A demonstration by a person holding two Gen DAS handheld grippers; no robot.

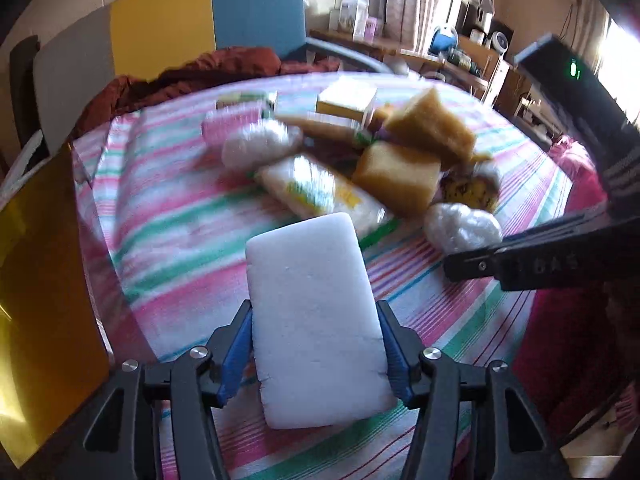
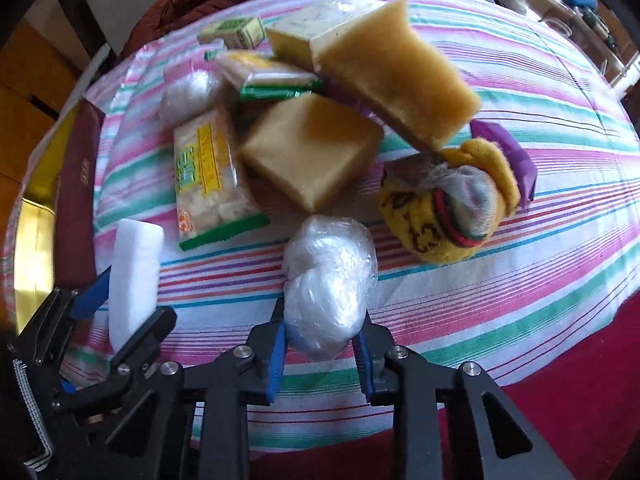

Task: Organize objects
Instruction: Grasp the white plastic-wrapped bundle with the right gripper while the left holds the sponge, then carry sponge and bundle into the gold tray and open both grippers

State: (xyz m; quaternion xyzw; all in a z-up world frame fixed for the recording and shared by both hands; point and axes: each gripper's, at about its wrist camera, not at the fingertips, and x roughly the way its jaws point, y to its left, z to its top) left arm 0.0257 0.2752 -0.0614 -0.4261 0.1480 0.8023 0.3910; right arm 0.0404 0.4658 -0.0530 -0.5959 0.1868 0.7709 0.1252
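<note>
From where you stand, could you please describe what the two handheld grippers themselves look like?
Both are alike. The left gripper and right gripper have black angular linkage arms with triangular cut-outs, joined by round silver bolts. The fingers carry blue ribbed pads. In the left view, the right gripper's black body bears raised lettering, too blurred to read, and a green light glows above it.

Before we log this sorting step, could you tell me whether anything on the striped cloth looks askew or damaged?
The large tan sponge sits tilted, propped on the pile rather than lying flat. The white foam block in the left claw shows a small crack on its edge. Nothing looks spilled.
</note>
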